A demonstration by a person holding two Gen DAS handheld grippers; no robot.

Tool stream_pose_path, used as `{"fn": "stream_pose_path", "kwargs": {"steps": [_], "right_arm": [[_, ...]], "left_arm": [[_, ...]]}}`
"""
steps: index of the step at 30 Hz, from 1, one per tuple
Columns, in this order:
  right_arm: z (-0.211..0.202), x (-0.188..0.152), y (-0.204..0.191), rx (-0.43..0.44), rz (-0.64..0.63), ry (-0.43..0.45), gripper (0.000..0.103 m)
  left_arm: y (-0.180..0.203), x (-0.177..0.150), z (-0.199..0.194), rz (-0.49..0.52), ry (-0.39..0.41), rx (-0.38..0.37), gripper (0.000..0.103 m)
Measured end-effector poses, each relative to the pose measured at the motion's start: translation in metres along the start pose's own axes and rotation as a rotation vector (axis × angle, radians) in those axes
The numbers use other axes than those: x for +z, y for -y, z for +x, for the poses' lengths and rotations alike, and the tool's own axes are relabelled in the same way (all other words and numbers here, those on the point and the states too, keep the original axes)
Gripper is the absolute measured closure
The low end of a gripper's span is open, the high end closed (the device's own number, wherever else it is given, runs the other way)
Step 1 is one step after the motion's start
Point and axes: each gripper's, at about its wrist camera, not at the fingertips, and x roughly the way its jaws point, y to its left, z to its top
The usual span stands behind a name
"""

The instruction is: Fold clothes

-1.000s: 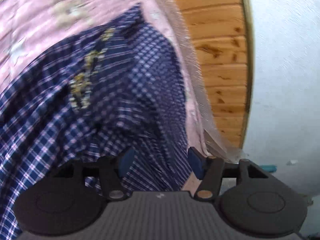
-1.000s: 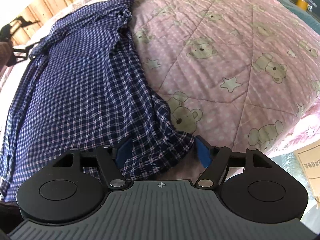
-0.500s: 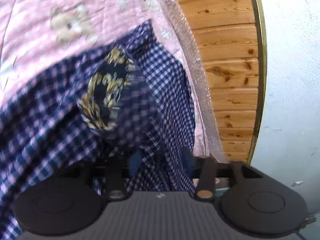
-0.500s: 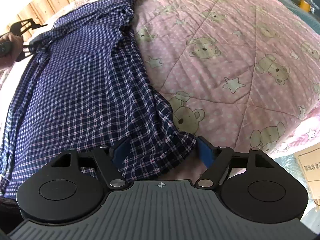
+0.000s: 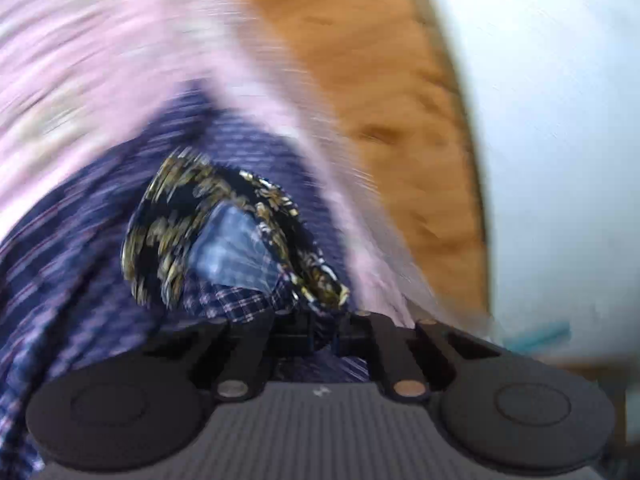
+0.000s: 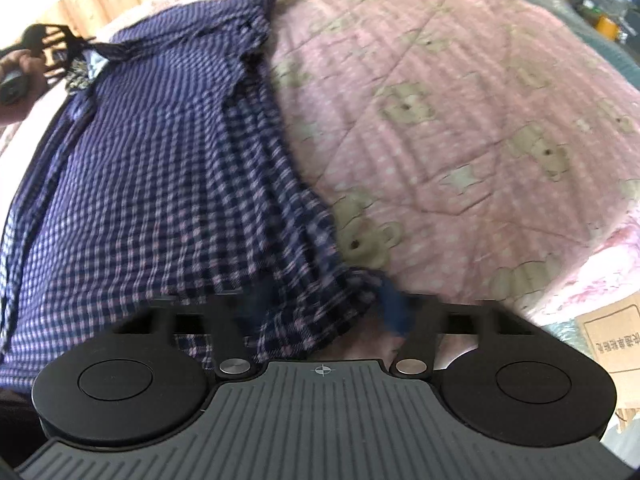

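Right wrist view: one checked shirt (image 6: 152,168), navy with pale pink lines, lying spread lengthwise on a pink quilt (image 6: 460,120) printed with bears and stars, on a bed. Hem end nearest this camera; collar end far, at upper left.

Right gripper (image 6: 320,308): jaws have just been closing, with the hem corner of the shirt between them; cloth is bunched there and looks pinched, though blur hides the exact contact.

Left gripper (image 6: 60,52), in a person's hand (image 6: 20,76): at the collar end, that edge raised off the quilt.

Left wrist view, heavily blurred: left gripper (image 5: 320,330), jaws have just drawn nearly together on the shirt (image 5: 80,248) at the collar (image 5: 224,232), whose lining is dark with a gold leaf pattern. Wooden boards (image 5: 380,100) and a white wall (image 5: 560,120) beyond the quilt (image 5: 100,60).

Progress: early. Both ends appear taken up; no fold is visible yet. Sleeves, sides and the end-to-end folds are judged still to come.
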Motion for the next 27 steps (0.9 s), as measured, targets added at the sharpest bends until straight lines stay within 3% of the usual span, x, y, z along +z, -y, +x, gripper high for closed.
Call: {"fn": "stream_pose_path", "kwargs": {"steps": [2,6,8,12,17,23,27], "right_arm": [[-0.005,0.001,0.002,0.017,-0.001,0.003,0.092],[-0.024,0.003,-0.014,0.049,-0.105,0.04,0.095],[-0.036,0.003,-0.026,0.065,-0.177,0.066,0.095],[-0.048,-0.007,-0.055,0.082,-0.314,0.076,0.096],[-0.042,-0.023,-0.076,0.155,-0.375,0.027,0.096],[-0.031,-0.029,-0.1,0.183,-0.495,-0.037,0.097],[-0.017,-0.04,-0.107,0.173,-0.532,-0.085,0.097]], "left_arm": [[0.027,0.011,-0.01,0.083,0.007,-0.053,0.097],[0.067,0.04,-0.049,0.193,0.106,-0.144,0.097],[0.073,0.052,-0.076,0.215,0.173,-0.152,0.097],[0.053,0.064,-0.112,0.23,0.245,-0.077,0.097],[0.01,0.073,-0.103,0.182,0.202,0.03,0.097],[0.031,0.083,-0.125,0.219,0.344,0.0,0.097],[0.032,0.08,-0.117,0.298,0.274,0.097,0.097]]}}
